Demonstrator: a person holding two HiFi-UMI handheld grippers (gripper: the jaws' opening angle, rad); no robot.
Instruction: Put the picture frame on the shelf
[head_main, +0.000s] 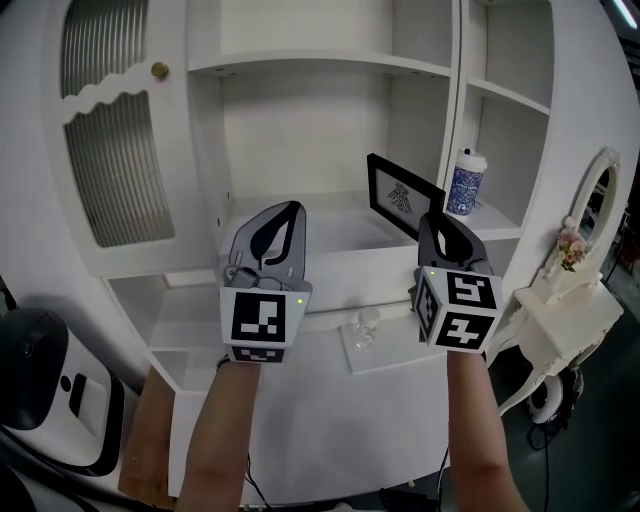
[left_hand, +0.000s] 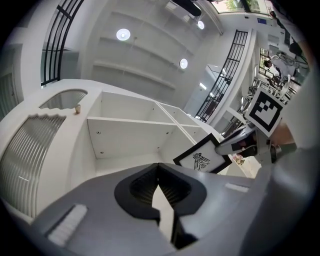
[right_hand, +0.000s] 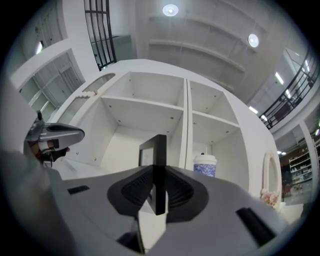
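The right gripper (head_main: 436, 228) pinches the black picture frame (head_main: 398, 196) by its edge, upright over the shelf (head_main: 340, 228) and seemingly clear of it, while the left gripper (head_main: 283, 212) hovers empty, jaws together.

Blue-patterned cup (head_main: 466, 183), pink flowers (head_main: 571, 248), oval mirror (head_main: 601, 198)

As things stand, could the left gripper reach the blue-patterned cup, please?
Probably not directly: the right gripper, clamped on the picture frame, and the shelf divider stand between the left gripper and the cup.
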